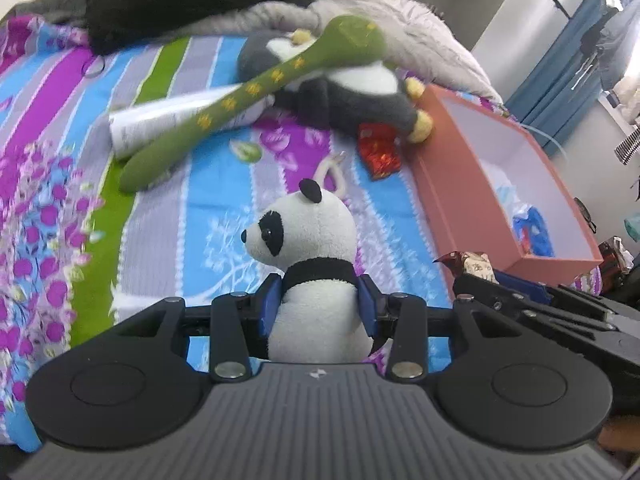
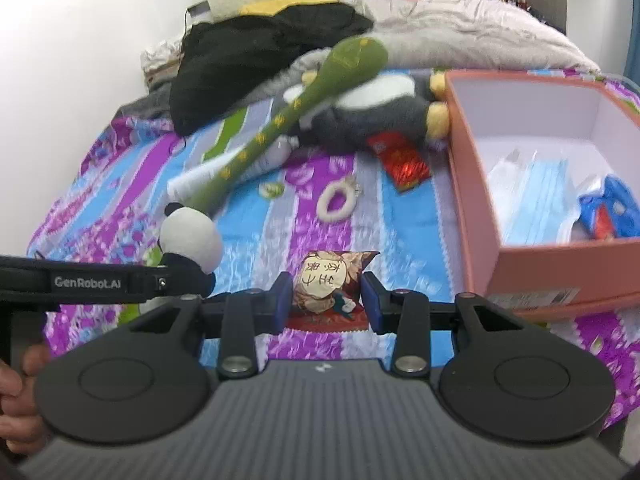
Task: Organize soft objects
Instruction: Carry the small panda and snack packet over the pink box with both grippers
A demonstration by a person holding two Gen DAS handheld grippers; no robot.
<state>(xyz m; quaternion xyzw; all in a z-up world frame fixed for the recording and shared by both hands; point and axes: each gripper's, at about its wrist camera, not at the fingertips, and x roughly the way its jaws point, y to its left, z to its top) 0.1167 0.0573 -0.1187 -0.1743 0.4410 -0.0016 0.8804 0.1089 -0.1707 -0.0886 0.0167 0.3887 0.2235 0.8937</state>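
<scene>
Left wrist view, centre: the left tongs [image 1: 320,308] are clenched on a small panda plush [image 1: 310,248], the blue pads pressing its body just below the black collar, so the head stands upright and clear of the jaws. The grip at the torso probably serves to keep the soft toy from folding or slipping while carried.

Right wrist view, lower centre: the right tongs [image 2: 326,300] are clenched on a printed snack packet [image 2: 332,284], pads on its two side edges; the packet sits between them with its face to the camera. The same panda appears at the left of this frame, beside the left tool.

Both tools tilt downward over the bed [image 1: 224,216], whose striped floral cover fills the frames. A hand [image 2: 16,392] shows at the lower left edge of the right view, wrapped around the left tool's handle.

At the right of both frames stands an open pink box [image 2: 560,268], already holding face masks and a blue item; it is the likely destination for the held things.

Not yet gathered, in the upper middle of the frames: a large black-and-white plush [image 1: 360,92], a long green plush [image 1: 248,92] lying across it, a red packet [image 1: 378,150] and a white ring [image 2: 336,200].
</scene>
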